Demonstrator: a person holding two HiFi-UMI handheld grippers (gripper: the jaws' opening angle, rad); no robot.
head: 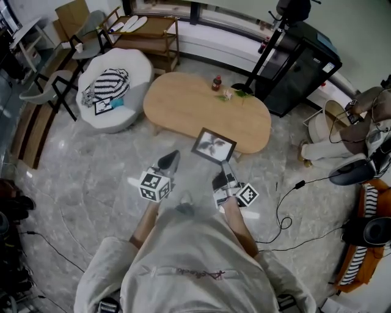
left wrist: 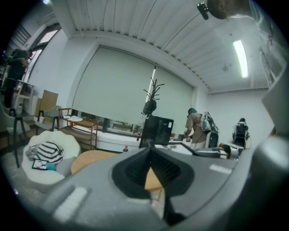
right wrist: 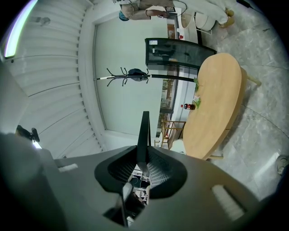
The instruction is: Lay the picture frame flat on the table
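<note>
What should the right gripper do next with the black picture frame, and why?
Probably carry the black picture frame forward over the bare top of the oval wooden table before lowering it. The right gripper clamps it in the air, about at the table's near edge; the small bottle stands at the far side.

**Around the room**

A white armchair (head: 137, 68) at upper left carries a striped bag (head: 109, 84). Above it in the frame stands a wooden shelf (head: 153, 35), with a cardboard box (head: 72, 15) nearer the corner. A dark bottle (head: 217, 82) shows at upper centre, a black cabinet (head: 299, 67) at upper right, black cables (head: 284, 211) on the floor at lower right
</note>
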